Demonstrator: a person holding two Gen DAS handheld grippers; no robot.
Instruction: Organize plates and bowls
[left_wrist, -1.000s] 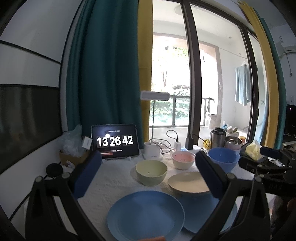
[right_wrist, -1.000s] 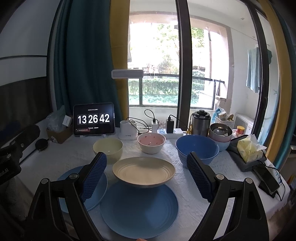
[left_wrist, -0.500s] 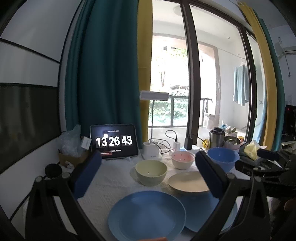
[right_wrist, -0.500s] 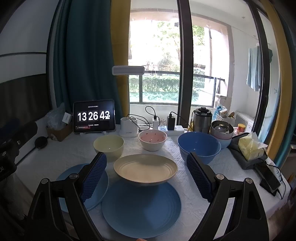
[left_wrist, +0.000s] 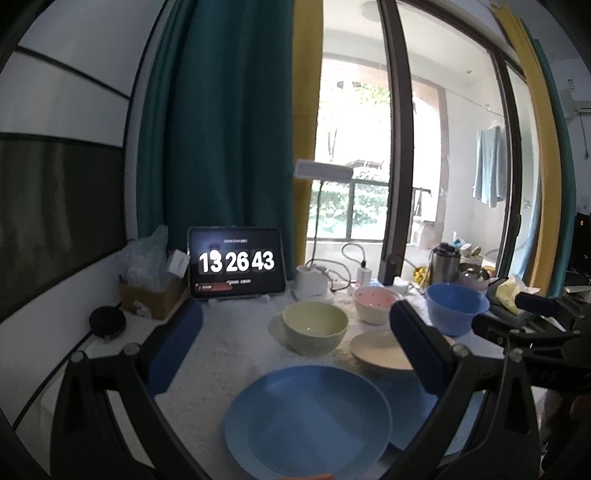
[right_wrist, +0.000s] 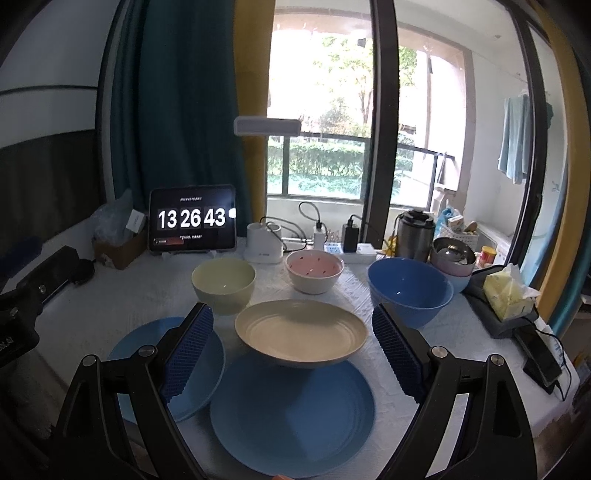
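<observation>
Right wrist view: the right gripper (right_wrist: 291, 350) is held above the table (right_wrist: 92, 306) with jaws spread wide and empty, framing a cream plate (right_wrist: 301, 334) that overlaps a large blue plate (right_wrist: 291, 413). A second blue plate (right_wrist: 147, 350) is seen at 9 o'clock of it, and three bowls are lined up toward 12 o'clock. The left gripper (left_wrist: 295, 350) is likewise spread, nothing gripped.
</observation>
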